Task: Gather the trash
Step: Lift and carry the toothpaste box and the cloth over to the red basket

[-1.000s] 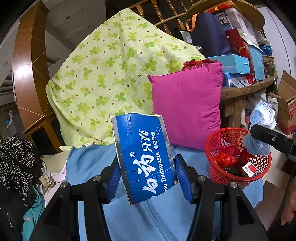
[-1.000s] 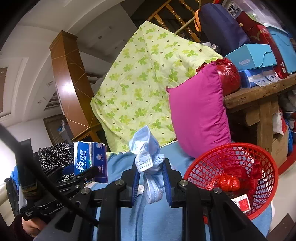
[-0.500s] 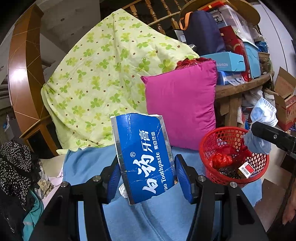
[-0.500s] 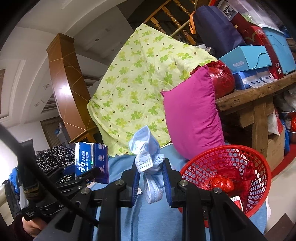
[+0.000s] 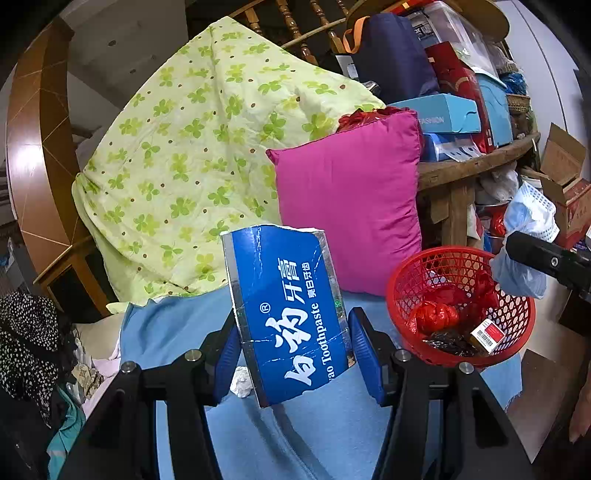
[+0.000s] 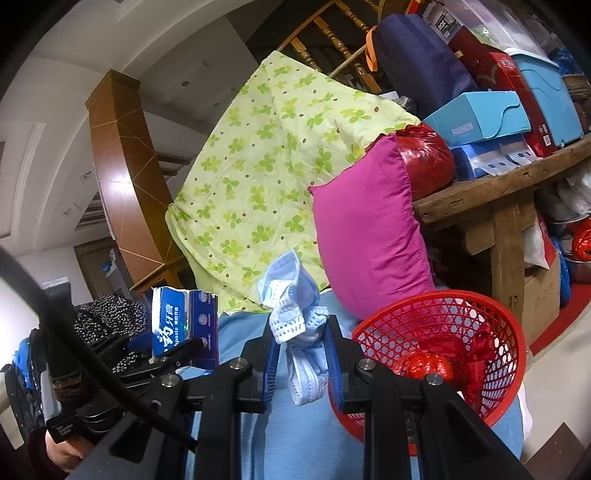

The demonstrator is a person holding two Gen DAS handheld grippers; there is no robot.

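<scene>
Basket point(image 5: 517, 332) at 3 o'clock – some trash inside | left gripper point(image 5: 291, 349) fingers clamp toothpaste box point(image 5: 284, 314) | right gripper point(image 6: 301, 363) fingers pinch face mask point(image 6: 291, 306) – both undropped

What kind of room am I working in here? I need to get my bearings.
Probably a cluttered living or storage area in a home: a clover-print quilt draped over a wooden stair railing, a magenta pillow on blue bedding, and a wooden table piled with boxes.

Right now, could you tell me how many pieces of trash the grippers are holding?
2: a blue toothpaste box in the left gripper, and a crumpled blue face mask in the right gripper.
</scene>
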